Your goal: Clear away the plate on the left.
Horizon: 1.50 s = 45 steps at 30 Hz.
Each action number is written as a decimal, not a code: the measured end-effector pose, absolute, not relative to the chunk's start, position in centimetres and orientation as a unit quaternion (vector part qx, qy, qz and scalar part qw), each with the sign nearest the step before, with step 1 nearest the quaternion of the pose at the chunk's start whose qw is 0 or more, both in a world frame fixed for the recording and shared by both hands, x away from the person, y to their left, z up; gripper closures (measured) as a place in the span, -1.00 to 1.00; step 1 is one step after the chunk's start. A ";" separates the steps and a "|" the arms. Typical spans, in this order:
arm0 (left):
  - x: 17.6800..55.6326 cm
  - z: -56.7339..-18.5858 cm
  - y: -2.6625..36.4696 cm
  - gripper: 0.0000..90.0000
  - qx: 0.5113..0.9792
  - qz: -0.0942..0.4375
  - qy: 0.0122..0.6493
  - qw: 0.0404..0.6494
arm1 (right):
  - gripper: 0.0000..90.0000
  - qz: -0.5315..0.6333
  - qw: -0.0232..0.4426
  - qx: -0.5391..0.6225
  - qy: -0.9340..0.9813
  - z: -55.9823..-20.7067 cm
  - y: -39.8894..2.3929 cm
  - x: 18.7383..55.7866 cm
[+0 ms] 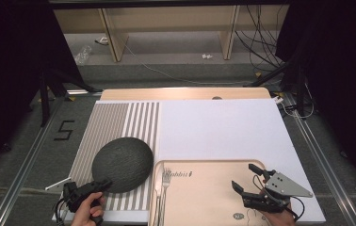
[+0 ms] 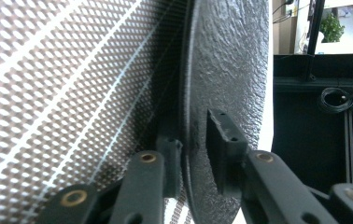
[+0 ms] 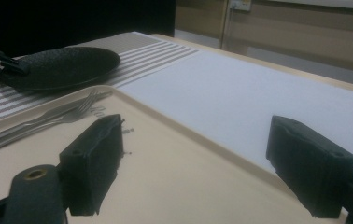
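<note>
A black textured plate (image 1: pixel 122 164) lies on a grey striped placemat (image 1: pixel 119 117) at the front left. My left gripper (image 1: pixel 106 182) is shut on the plate's near rim. In the left gripper view the rim of the plate (image 2: pixel 226 70) runs between the two pads, one under it and one over it, at my left gripper (image 2: pixel 193 149). My right gripper (image 1: pixel 244 176) hovers open over the right part of a beige tray (image 1: pixel 204 188), with nothing between its jaws. Its own view has my right gripper (image 3: pixel 198 140) wide apart above the tray (image 3: pixel 165 177).
Two forks (image 1: pixel 165 181) lie along the tray's left side, close to the plate's edge, and the forks (image 3: pixel 58 116) point toward the plate (image 3: pixel 62 65). A white mat (image 1: pixel 223 127) covers the table's right and far part. Shelving and cables stand beyond the table.
</note>
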<state>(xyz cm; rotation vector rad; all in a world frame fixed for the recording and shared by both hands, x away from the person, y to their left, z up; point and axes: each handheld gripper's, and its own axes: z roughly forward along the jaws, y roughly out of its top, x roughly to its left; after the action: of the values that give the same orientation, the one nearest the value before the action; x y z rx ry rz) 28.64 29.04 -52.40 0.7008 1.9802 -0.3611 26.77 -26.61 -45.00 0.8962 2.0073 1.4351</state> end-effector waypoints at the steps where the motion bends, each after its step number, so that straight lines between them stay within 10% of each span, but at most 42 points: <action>1: 28.6 -52.5 29.1 0.73 0.284 -0.151 0.812 0.487 | -0.56 0.529 0.255 0.330 0.739 -45.0 -26.6 26.8; 45: 28.1 -51.2 28.5 0.89 0.286 -0.180 0.752 0.566 | -0.56 0.532 0.259 0.330 0.735 -44.8 -27.0 26.7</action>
<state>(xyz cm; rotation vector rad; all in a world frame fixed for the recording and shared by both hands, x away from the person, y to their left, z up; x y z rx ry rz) 28.08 28.53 -51.16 0.6720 1.7684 -0.4237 26.72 -27.00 -44.77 0.8949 1.9910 1.4427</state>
